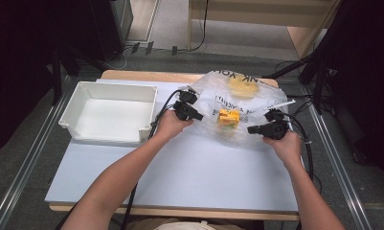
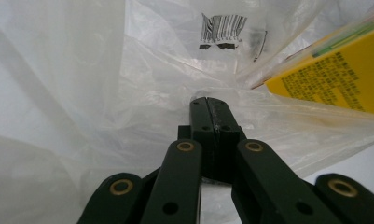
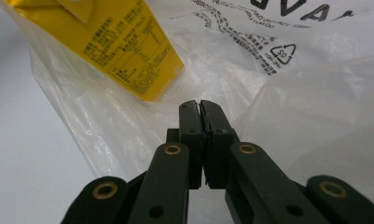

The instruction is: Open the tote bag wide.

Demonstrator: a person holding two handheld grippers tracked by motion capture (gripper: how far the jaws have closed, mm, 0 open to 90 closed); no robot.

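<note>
1. Both sets of tongs are pinched shut on the clear plastic bag [image 1: 237,103], the left tongs [image 1: 195,115] on its left edge and the right tongs [image 1: 253,129] on its lower right edge. In both gripper views the jaws meet with film between them
2. The yellow carton [image 1: 229,117] sits inside the bag, centre of the high view, between the two grips. Something round and yellow [image 1: 242,86] lies farther up in the bag, can't really tell what it is
3. My guess is the step is opening or tipping the bag. Pull the edges apart evenly and gently, thin film slips or tears if you yank
4. The white bin [image 1: 108,112] at the left of the worktop [image 1: 180,172] is empty, maybe the destination
5. Both forearms come in from the bottom of the high view, hands low, tongs angled inward
</note>
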